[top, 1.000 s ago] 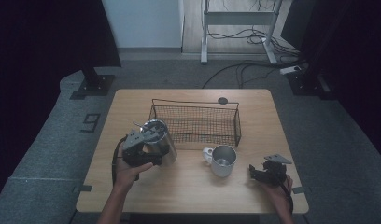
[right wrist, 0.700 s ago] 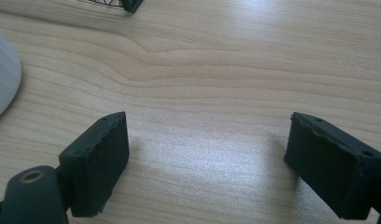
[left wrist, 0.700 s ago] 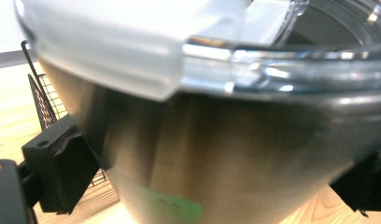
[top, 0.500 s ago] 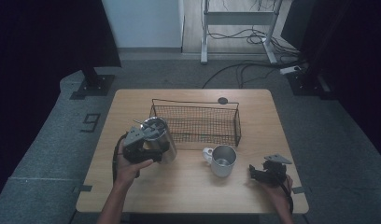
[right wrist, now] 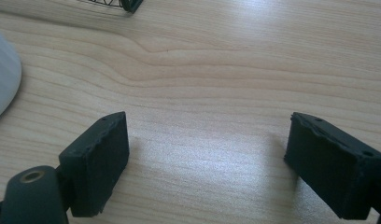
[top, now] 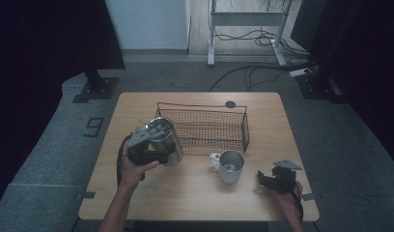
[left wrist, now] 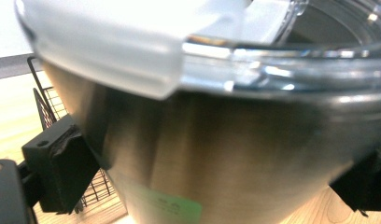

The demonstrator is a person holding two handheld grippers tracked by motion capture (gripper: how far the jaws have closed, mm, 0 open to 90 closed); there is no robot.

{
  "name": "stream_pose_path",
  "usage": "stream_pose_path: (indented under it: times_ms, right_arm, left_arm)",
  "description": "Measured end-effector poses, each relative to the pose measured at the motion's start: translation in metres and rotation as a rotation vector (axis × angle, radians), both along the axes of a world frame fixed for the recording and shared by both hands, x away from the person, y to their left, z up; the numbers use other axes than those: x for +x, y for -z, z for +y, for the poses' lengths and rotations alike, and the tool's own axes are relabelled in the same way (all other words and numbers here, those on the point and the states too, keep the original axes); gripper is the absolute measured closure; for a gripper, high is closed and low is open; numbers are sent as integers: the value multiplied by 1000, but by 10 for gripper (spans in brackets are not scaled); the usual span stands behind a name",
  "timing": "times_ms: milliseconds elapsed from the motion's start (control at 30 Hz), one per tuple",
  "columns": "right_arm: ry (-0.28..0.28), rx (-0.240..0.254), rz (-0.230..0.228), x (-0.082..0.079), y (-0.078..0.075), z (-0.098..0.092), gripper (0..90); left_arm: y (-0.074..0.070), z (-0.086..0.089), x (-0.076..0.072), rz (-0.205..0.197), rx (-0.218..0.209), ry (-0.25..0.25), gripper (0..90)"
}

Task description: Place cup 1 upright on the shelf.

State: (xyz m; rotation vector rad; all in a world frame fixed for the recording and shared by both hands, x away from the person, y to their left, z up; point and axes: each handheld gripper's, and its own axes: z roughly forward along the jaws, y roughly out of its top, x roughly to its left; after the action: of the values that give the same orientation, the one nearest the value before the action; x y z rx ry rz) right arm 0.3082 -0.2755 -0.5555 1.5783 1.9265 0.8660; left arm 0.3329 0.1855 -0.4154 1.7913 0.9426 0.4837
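1. Left gripper [top: 154,149] first: it's clamped on a steel tumbler [top: 165,141], one black pad [left wrist: 67,172] pressed against each side of the body. My guess is the grip sits partway down the wall because the clear lid [left wrist: 254,42] flares wider than the metal, so the jaws wouldn't span the top.
2. That tumbler looks raised off the table [top: 185,203] and tipped a little, right at the near-left corner of the wire basket [top: 204,128]. Probably headed in there, but that's just my read.
3. Looks-wise it's brushed stainless, narrowing toward the bottom, with a small green sticker [left wrist: 172,207] low on the side and a whitish tab on the lid.
4. Moving right, a metal mug [top: 231,166] with a white handle stands upright just in front of the basket, untouched.
5. Right gripper [top: 277,178] rests low near the table's front-right corner, jaws spread wide with nothing between them, just wood grain. Seems parked out of the way.
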Motion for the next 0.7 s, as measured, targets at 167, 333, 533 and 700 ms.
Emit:
stream_pose_path:
  times_ms: [167, 333, 533, 700]
  right_arm:
    - [2, -1, 0, 0, 0, 0, 133]
    - [3, -1, 0, 0, 0, 0, 133]
    - [3, -1, 0, 0, 0, 0, 133]
    - [2, -2, 0, 0, 0, 0, 134]
  left_arm:
    - [-3, 1, 2, 0, -13, 1, 42]
    - [-6, 1, 4, -2, -5, 0, 42]
    - [-8, 2, 9, -2, 1, -9, 42]
    - [-10, 0, 13, -15, 29, -13, 43]
